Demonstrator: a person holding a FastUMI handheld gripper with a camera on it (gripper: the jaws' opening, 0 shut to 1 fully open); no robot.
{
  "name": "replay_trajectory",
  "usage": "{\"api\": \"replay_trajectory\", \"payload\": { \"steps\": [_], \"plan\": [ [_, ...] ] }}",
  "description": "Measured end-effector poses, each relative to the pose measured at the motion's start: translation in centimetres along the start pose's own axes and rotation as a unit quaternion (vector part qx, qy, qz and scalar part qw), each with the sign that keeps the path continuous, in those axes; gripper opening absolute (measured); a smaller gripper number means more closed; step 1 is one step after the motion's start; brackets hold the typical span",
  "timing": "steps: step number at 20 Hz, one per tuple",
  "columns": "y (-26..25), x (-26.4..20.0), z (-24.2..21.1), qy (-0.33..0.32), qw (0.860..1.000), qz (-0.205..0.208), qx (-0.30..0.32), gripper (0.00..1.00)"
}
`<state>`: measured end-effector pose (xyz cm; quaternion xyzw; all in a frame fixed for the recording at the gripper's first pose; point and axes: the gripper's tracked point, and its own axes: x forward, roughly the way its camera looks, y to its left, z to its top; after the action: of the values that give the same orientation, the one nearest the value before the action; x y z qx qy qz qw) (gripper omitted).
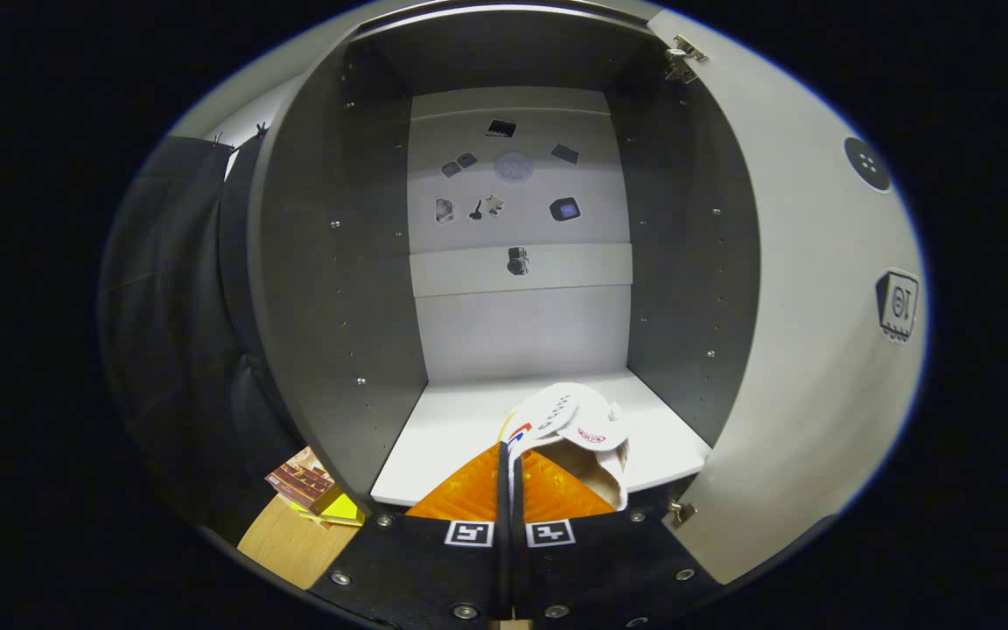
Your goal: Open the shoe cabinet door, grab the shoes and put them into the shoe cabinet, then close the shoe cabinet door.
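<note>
The gripper (508,464), fingers pressed together on the soft white slippers (576,422), holds them over the front edge of the open grey shoe cabinet's pale floor (451,420). The cabinet's door (810,350) stands open right; a wooden tabletop (285,542) lies lower left.

Lower part of the shoes (576,426) hidden behind the hand-held gripper (510,459) fingers.
</note>
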<state>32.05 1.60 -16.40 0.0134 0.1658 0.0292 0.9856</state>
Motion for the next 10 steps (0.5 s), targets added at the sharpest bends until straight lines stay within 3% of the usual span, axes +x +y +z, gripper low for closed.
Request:
{"api": "replay_trajectory", "payload": {
  "steps": [5,10],
  "plan": [
    [0.5,6.6,0.9,0.006,1.0,0.016,-0.019,0.0],
    [0.7,10.4,0.0,0.016,0.999,0.012,-0.039,0.0]
  ]
}}
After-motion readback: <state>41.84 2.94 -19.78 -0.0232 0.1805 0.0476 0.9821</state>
